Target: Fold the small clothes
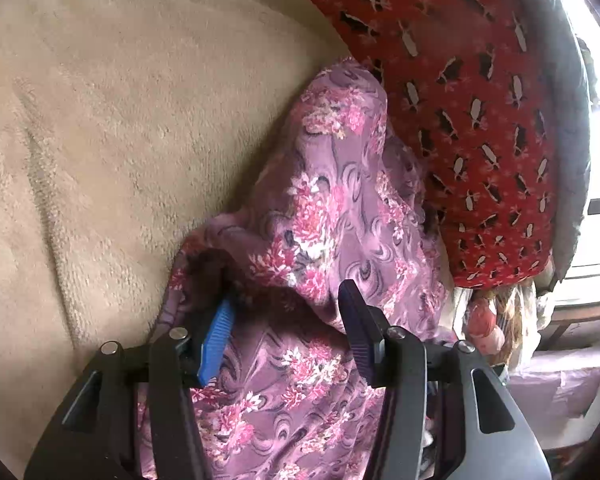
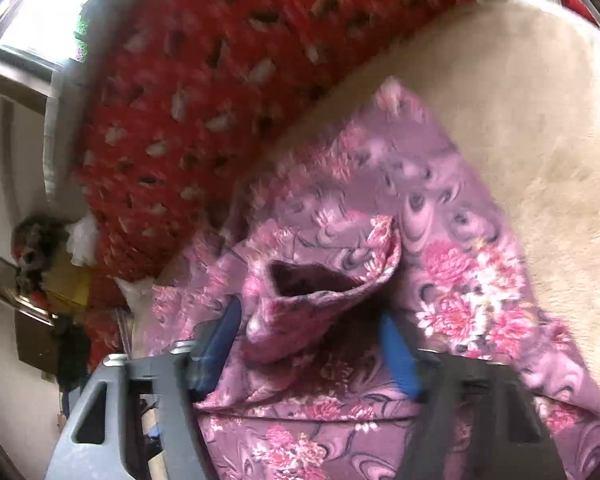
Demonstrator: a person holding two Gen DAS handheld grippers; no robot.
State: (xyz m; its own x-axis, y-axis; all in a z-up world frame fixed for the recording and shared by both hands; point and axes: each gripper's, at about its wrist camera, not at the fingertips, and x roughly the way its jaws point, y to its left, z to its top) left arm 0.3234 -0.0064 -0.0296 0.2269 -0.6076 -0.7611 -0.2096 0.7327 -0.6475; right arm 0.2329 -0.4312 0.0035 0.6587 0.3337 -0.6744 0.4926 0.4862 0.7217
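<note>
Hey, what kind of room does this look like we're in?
Probably a bedroom or living room at home: a beige plush blanket covers a soft bed or sofa, a red patterned cushion leans behind it, a window lets in daylight, and a purple floral garment lies ready for folding.

garment (image 1: 320, 216): thin printed cloth | blanket (image 1: 120, 120): fuzzy matt plush | hand-held gripper pads (image 1: 216, 328): ribbed plastic

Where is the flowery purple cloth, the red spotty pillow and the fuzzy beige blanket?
purple cloth (image 1: 320, 216), left wrist view, raised middle fold.
red pillow (image 1: 480, 120), left wrist view, patterned face.
beige blanket (image 1: 120, 120), left wrist view, bare fleece.
</note>
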